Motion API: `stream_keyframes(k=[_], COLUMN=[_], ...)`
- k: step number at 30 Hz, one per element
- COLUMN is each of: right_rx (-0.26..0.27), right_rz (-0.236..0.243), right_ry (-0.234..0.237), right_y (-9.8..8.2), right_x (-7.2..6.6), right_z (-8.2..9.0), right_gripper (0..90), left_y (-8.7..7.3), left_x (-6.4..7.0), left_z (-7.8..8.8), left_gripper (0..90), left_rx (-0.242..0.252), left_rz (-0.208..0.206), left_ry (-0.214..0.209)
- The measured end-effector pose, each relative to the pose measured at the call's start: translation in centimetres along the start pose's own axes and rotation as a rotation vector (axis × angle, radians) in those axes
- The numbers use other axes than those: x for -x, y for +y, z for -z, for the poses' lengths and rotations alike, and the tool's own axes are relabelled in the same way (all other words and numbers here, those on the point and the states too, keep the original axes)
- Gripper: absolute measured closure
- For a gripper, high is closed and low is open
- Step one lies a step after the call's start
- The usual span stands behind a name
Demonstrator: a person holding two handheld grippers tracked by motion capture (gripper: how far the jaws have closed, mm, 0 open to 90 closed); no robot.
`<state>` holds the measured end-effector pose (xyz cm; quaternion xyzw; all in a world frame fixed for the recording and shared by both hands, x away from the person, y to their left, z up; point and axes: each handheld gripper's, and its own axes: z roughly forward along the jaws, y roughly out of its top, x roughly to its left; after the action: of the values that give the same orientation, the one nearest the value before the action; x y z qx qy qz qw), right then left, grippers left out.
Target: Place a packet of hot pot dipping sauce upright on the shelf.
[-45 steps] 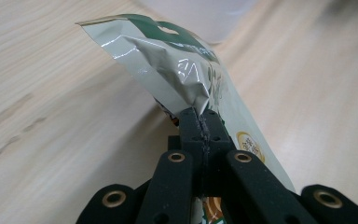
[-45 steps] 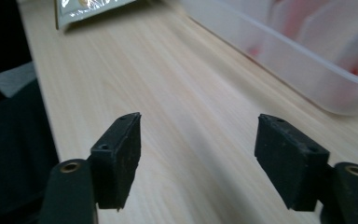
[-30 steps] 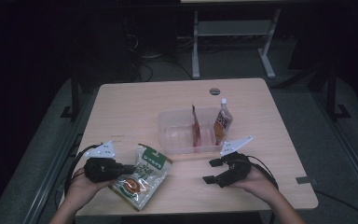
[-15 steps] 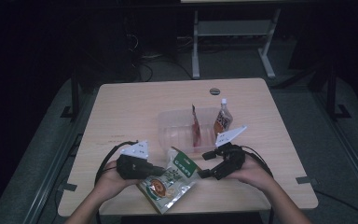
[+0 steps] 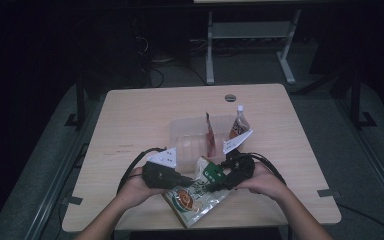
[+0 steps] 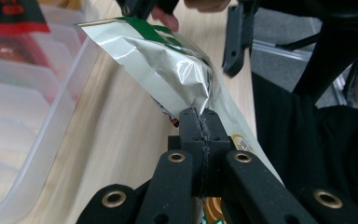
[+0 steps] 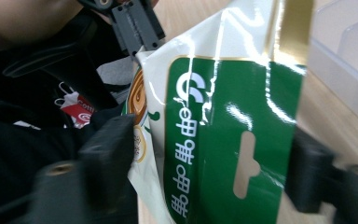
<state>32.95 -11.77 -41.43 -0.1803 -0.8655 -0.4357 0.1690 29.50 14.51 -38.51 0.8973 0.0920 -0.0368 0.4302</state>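
Your left tool (image 6: 200, 122) is clamped on the pouch (image 5: 196, 192) low over the counter (image 5: 130, 120) near the tray (image 5: 190, 137), while your right tool (image 7: 205, 172), jaws just narrowing, straddles its green top without gripping, so stowing it remains.

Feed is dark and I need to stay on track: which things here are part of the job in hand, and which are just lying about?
In the job:
- snack pouch, pinched by the shut left tool
- right tool, jaws either side of the pouch's green top, just closing
- clear divided bin, probably

Lying about:
- bottle beside the bin
- red packet standing in the bin
- table
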Motion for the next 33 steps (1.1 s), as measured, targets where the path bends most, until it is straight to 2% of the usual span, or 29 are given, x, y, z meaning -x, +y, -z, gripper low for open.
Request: stream_keyframes(k=[3,7,9,18,28,33], right_rx=[-0.008,-0.012,-0.013,-0.026,-0.029,-0.025], right_rz=[0.009,0.014,0.038,0.023,0.000,0.028], right_ry=[0.004,-0.006,-0.024,-0.017,-0.027,-0.027], right_y=[-0.1,-0.1,-0.1,-0.1,-0.1,-0.1], right_x=[-0.2,-0.6,-0.7,-1.0,-1.1,-1.1], right_z=[0.2,0.1,0.1,0.3,0.5,0.7], right_gripper=[45.4,54.0,55.3,61.4,76.9,87.2], left_y=[0.1,0.0,0.0,-0.1,-0.2,-0.2], left_x=[0.0,-0.1,-0.1,-0.1,-0.5,-0.6], left_z=[-0.2,-0.1,-0.1,-0.1,-0.3,-0.4], left_gripper=[90.0,90.0,90.0,90.0,89.5,85.2], left_rx=[-0.007,-0.008,-0.005,-0.004,-0.009,-0.015], left_rz=[-0.004,-0.004,-0.002,-0.005,-0.002,-0.010], left_ry=[0.004,0.009,0.009,0.005,0.010,0.030])
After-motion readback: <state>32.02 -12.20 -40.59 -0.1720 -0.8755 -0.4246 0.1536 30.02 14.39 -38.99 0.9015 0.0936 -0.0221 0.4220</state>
